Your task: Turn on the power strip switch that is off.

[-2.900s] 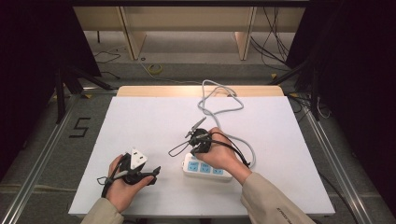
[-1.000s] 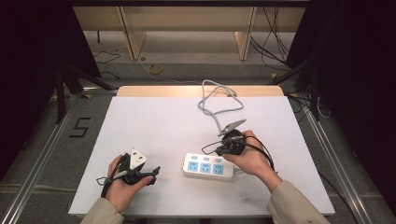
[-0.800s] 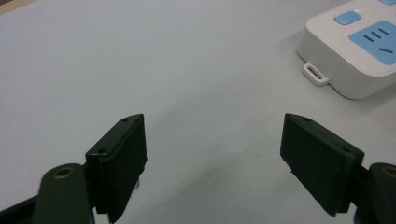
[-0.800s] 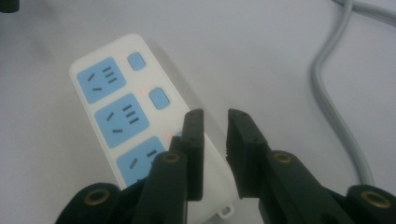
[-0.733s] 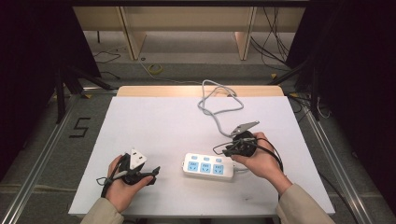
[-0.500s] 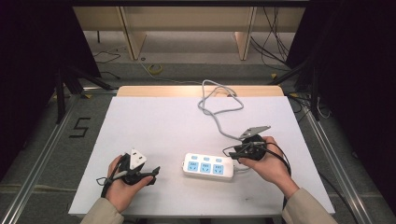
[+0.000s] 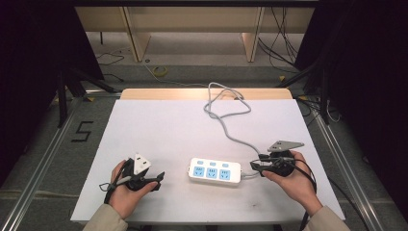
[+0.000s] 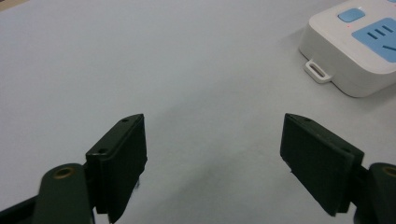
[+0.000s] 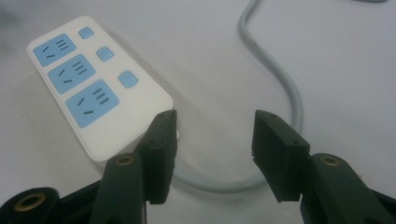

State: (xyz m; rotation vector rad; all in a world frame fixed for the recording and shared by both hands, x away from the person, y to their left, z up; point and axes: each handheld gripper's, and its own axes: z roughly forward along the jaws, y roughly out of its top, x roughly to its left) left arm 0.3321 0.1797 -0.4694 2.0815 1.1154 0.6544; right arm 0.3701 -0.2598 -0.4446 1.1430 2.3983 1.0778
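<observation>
A white power strip (image 7: 214, 171) with three blue sockets and small blue buttons lies near the table's front edge, also seen in the right gripper view (image 9: 95, 84) and at the top right of the left gripper view (image 8: 357, 42). Its grey cable (image 7: 230, 126) leaves the right end and loops toward the far edge; a bend of it (image 9: 280, 84) passes under my right gripper. My right gripper (image 7: 257, 166) rests just right of the strip, open and empty (image 9: 212, 140). My left gripper (image 7: 159, 179) sits left of the strip, open and empty (image 8: 212, 154).
The white table top (image 7: 163, 130) has open room across its middle and left. A wooden strip (image 7: 202, 93) runs along the far edge. Metal rails (image 7: 43, 159) flank the table, and loose cables (image 7: 284, 43) lie on the floor beyond.
My right hand has moved its gripper from over the power strip to the right, then down to the table beside the strip's cable end. The left gripper has stayed put.
</observation>
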